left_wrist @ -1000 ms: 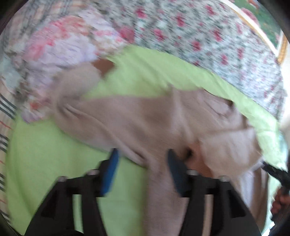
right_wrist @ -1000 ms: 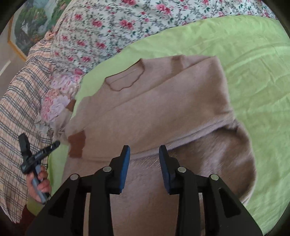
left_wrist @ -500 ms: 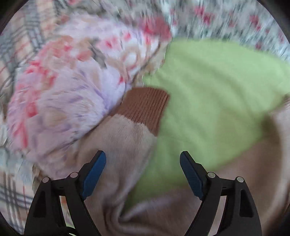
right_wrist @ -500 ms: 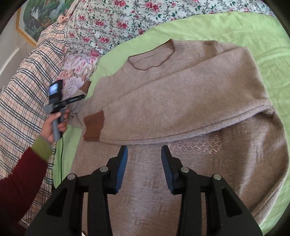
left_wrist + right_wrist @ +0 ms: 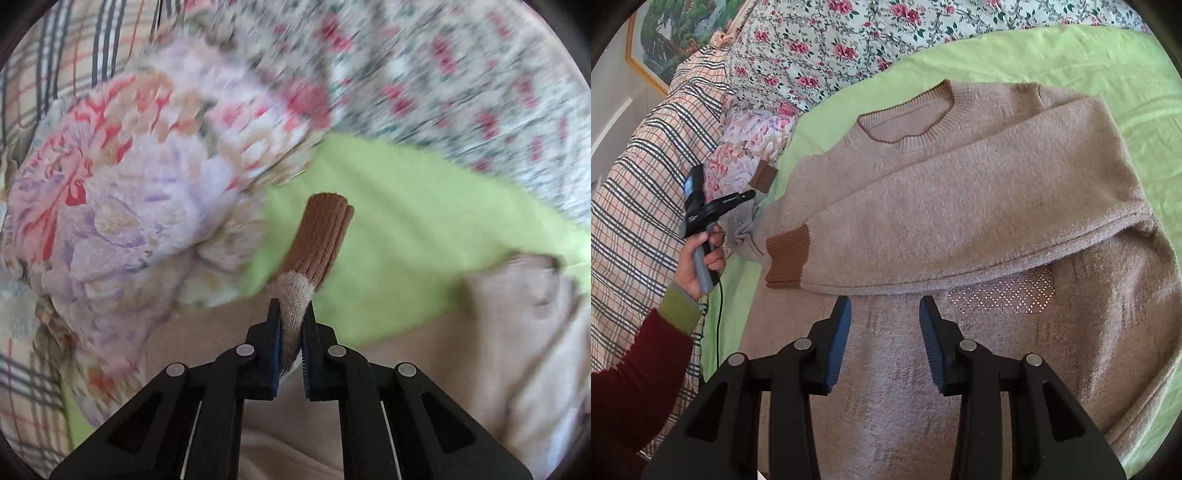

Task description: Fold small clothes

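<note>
A beige knit sweater [image 5: 960, 206] with brown trim lies face up on a green sheet [image 5: 1071, 55]. One sleeve is folded across the chest, and its brown cuff [image 5: 786, 254] lies at the left. My left gripper [image 5: 291, 306] is shut on the other sleeve just behind its brown cuff [image 5: 321, 229], which sticks up past the fingertips. In the right wrist view that gripper [image 5: 748, 194] shows at the sweater's left edge, held by a hand [image 5: 698, 254]. My right gripper [image 5: 884, 306] hangs open over the sweater's lower body with nothing between its fingers.
A fluffy floral blanket [image 5: 129, 192] is bunched just left of the held sleeve. A rose-print quilt [image 5: 831, 44] lies beyond the sheet, and a plaid cover [image 5: 646, 166] at the left. A framed picture [image 5: 665, 33] hangs at the top left. Bare green sheet lies right of the sweater.
My left gripper moved over to the far sleeve, stood wide open around it half a second ago, and has now shut on it behind the cuff. The right gripper has hardly moved since then.
</note>
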Available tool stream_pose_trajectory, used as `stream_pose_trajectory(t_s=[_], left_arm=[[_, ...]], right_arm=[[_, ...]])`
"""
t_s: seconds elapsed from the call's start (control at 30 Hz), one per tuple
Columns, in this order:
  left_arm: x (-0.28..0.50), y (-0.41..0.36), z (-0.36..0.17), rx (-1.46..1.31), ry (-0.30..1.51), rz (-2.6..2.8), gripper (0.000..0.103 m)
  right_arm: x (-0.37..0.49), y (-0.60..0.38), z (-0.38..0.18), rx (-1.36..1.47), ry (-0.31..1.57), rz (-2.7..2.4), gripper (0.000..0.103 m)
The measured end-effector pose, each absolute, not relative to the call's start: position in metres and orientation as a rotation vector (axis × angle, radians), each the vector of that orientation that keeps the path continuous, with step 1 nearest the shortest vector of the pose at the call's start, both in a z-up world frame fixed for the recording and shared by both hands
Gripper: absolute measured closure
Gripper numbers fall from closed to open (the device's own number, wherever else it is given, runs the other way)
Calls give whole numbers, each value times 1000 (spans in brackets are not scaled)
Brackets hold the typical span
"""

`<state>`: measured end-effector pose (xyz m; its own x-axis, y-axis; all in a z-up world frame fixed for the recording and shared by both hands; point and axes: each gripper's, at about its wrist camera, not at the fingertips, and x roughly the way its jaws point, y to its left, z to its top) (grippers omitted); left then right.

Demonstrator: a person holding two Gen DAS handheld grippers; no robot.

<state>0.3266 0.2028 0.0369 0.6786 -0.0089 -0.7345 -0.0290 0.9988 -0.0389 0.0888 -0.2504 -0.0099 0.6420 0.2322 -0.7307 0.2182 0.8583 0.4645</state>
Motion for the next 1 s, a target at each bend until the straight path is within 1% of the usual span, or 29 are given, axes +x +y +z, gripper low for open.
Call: stream_pose_trajectory(t_s=[0.07,0.17,0.27,0.4,0.5,0.63,0.7,0.77,0.8,0.87,0.93,1.0], left_arm=[[300,177,56,-70,778,-71,96],[274,113,81,-77,717,-202,96],[252,58,88,-92,701,-316,96],[234,-17,73,-70,712,-458,96],[230,-64,49,-55,763,-514,96],[235,-96,11,-7,842,-529,95],[233,-95,-3,3,873,-529,93],[233,-90,-11,-15,909,-532,84],[227,-85,-14,-27,916,-534,80],[217,-73,-13,-46,919,-517,56],[202,-54,-8,-64,901,-492,47],[187,-33,-4,-68,894,-452,43]], right_arm=[[85,-252,-7,573,869,1,63],[83,-256,-6,593,856,-10,63],[80,-261,-4,606,841,-20,63],[77,-276,-4,644,821,-45,63],[76,-289,-8,674,812,-81,63],[76,-303,-14,678,818,-152,63],[78,-309,-16,695,812,-170,63],[82,-314,-19,717,808,-178,63],[85,-315,-20,730,810,-182,60],[93,-315,-21,749,799,-174,54],[99,-312,-20,756,788,-158,53],[106,-309,-21,769,783,-134,49]])
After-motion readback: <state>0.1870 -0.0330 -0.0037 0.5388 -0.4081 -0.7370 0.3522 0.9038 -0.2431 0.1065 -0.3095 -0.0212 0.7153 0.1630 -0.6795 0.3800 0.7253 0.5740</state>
